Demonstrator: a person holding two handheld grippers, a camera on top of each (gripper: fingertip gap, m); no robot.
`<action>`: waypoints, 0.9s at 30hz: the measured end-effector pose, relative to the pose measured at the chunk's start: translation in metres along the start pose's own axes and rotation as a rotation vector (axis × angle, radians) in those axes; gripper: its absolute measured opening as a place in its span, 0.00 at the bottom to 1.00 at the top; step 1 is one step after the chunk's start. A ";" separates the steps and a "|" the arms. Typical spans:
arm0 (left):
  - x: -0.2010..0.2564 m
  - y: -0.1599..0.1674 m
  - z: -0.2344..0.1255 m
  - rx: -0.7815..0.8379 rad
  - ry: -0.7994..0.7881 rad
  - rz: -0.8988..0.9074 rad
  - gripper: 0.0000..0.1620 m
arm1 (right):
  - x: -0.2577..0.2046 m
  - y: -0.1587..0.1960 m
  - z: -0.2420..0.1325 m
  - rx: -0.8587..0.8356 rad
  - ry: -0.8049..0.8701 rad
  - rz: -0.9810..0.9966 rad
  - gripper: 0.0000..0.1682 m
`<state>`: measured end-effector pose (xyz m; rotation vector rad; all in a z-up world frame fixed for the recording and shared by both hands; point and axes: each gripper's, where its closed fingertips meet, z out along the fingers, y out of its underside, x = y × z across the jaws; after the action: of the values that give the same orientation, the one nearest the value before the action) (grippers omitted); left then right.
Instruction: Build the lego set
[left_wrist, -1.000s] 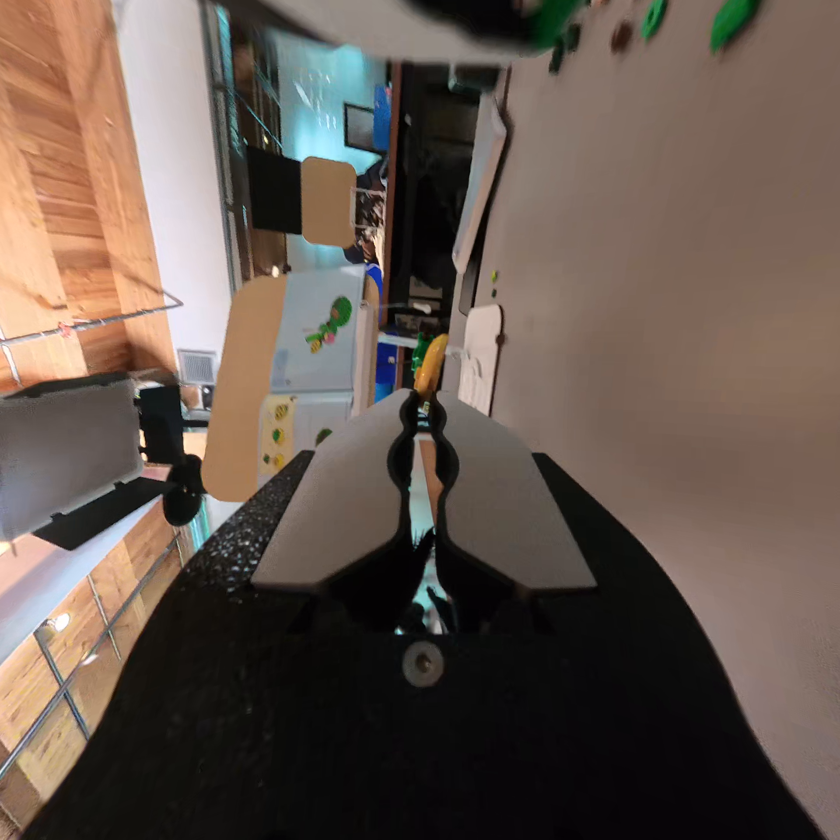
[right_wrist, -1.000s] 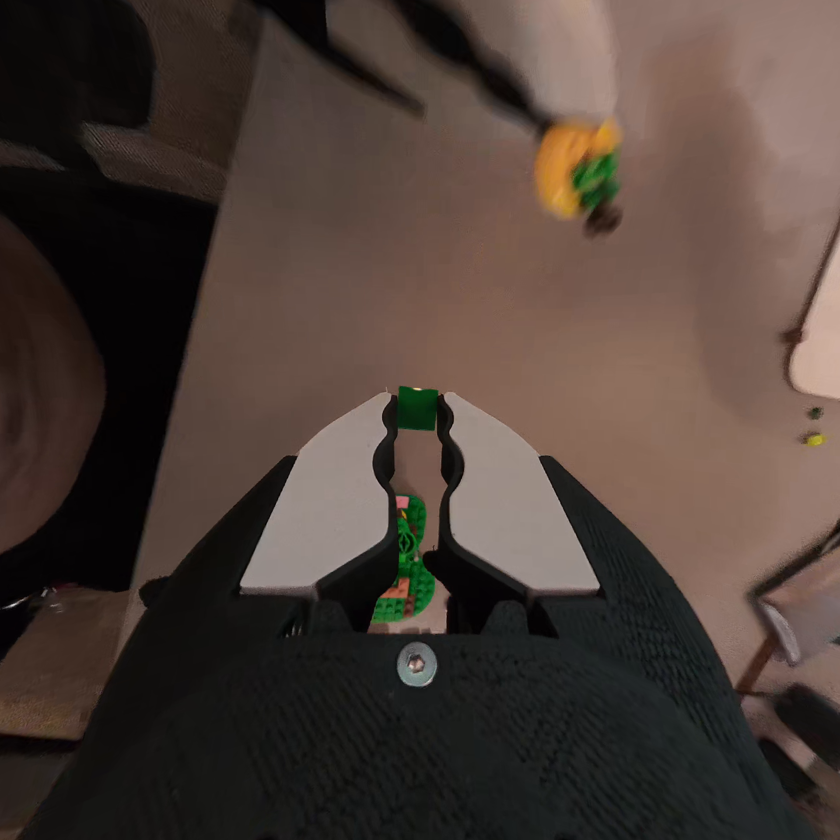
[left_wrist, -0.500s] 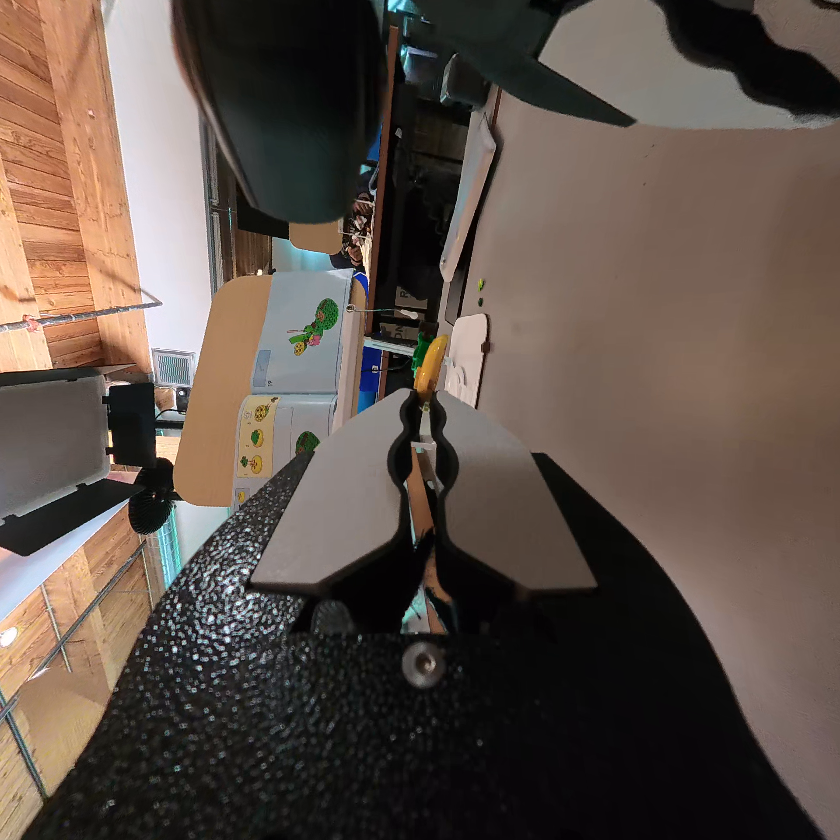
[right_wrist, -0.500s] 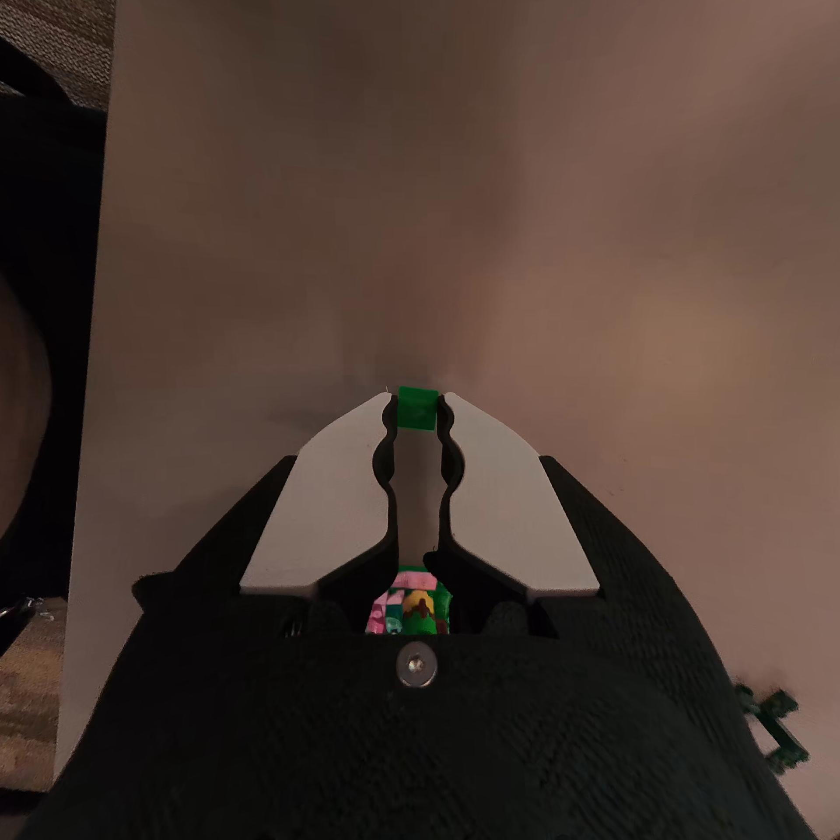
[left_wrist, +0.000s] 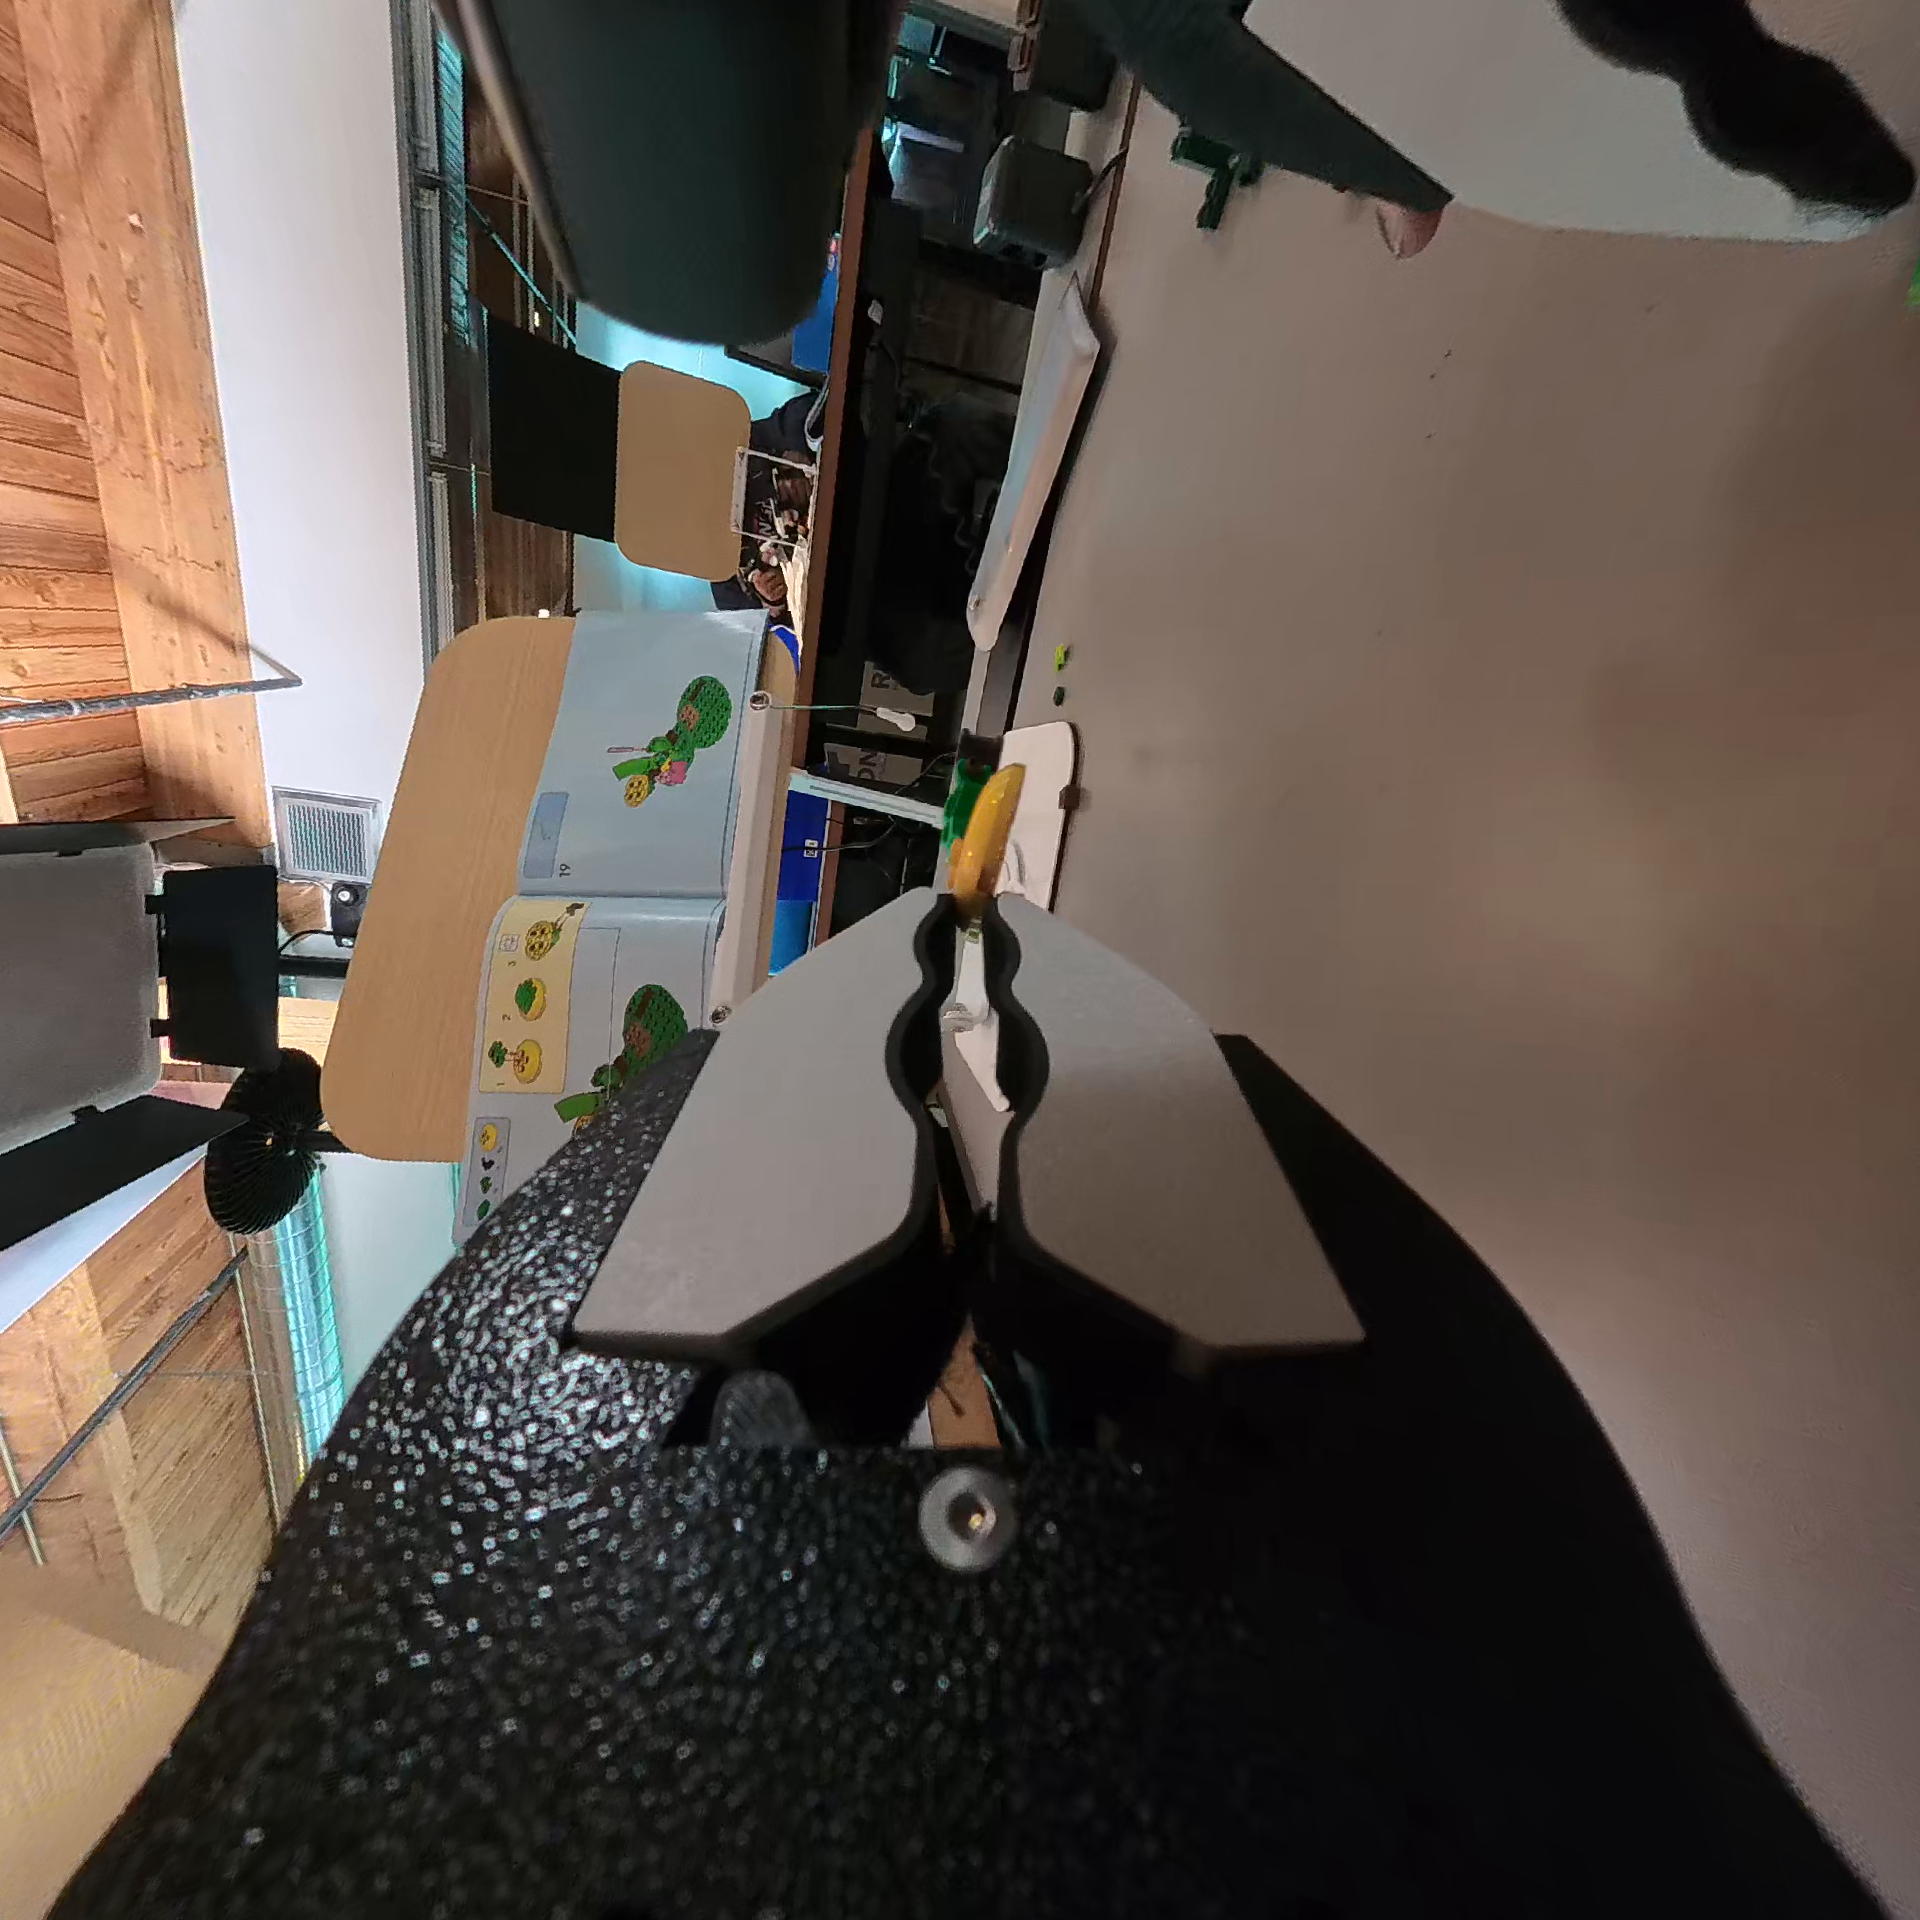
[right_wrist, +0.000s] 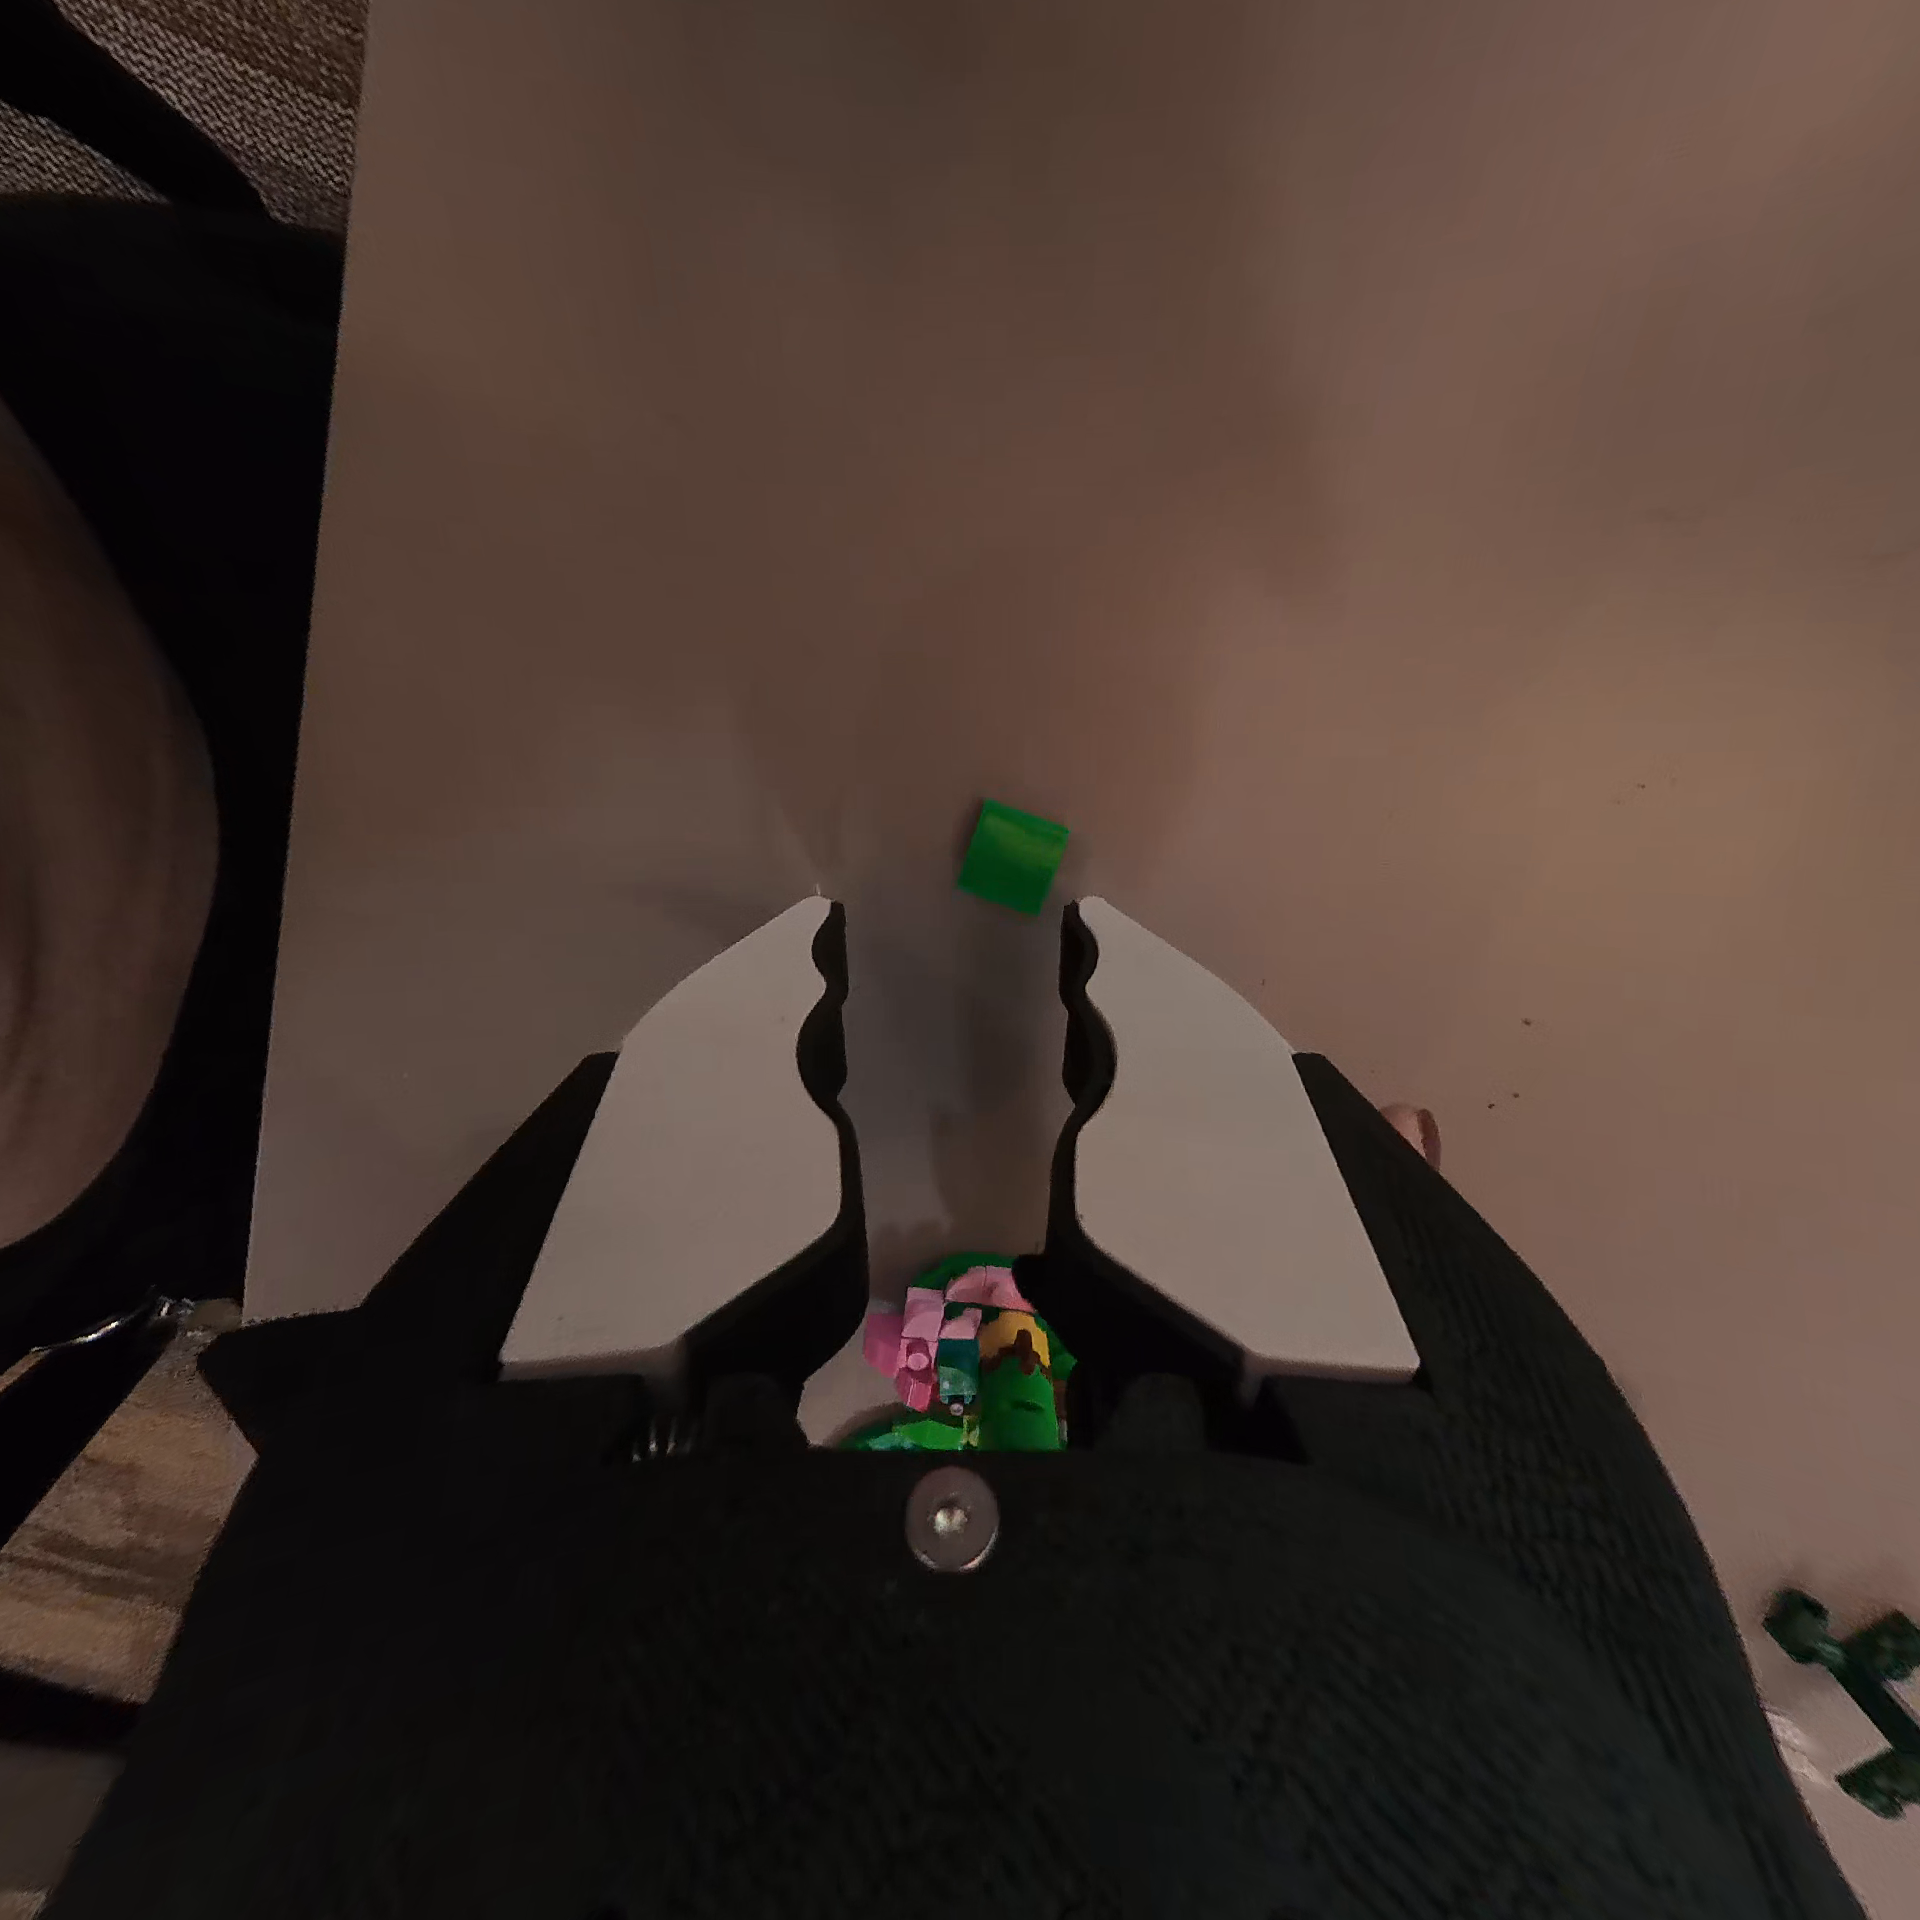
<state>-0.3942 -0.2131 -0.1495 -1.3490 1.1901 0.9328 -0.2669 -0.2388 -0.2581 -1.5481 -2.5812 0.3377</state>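
Note:
My left gripper (left_wrist: 966, 914) is shut on the edge of a yellow round lego plate (left_wrist: 985, 831) with a small green piece (left_wrist: 961, 795) on its far side, held in the air beside the pale table (left_wrist: 1455, 935). My right gripper (right_wrist: 948, 909) is open over the table (right_wrist: 1039, 416). A small green square brick (right_wrist: 1011, 856) lies loose on the table just beyond its fingertips, touching neither pad. A green and pink lego build (right_wrist: 966, 1361) shows below between the finger bases. The right gripper's body (left_wrist: 1558, 104) fills the top of the left wrist view.
An open instruction booklet (left_wrist: 623, 831) stands on a wooden board (left_wrist: 436, 883) at the left. A white tray (left_wrist: 1039, 457) and a white card (left_wrist: 1039, 800) lie at the table's far edge. Dark green lego pieces (right_wrist: 1860, 1694) lie at the lower right. My right fingertips sit around 15 cm from my left ones.
My right gripper opened and let go of the green square brick, which now lies on the table ahead of the fingertips, slightly turned. The left gripper still grips the yellow plate.

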 end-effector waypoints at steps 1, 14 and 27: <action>0.001 0.000 0.000 0.000 0.004 0.001 0.03 | 0.000 -0.001 0.000 0.003 0.004 -0.002 0.23; 0.007 0.000 0.003 0.000 0.032 0.004 0.03 | -0.022 -0.011 0.007 0.041 -0.052 -0.007 0.22; 0.010 0.016 0.001 -0.047 0.047 0.021 0.03 | -0.021 -0.031 0.000 0.065 0.033 -0.497 0.22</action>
<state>-0.4075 -0.2127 -0.1623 -1.4050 1.2267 0.9538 -0.2835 -0.2710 -0.2503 -0.8362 -2.7745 0.3312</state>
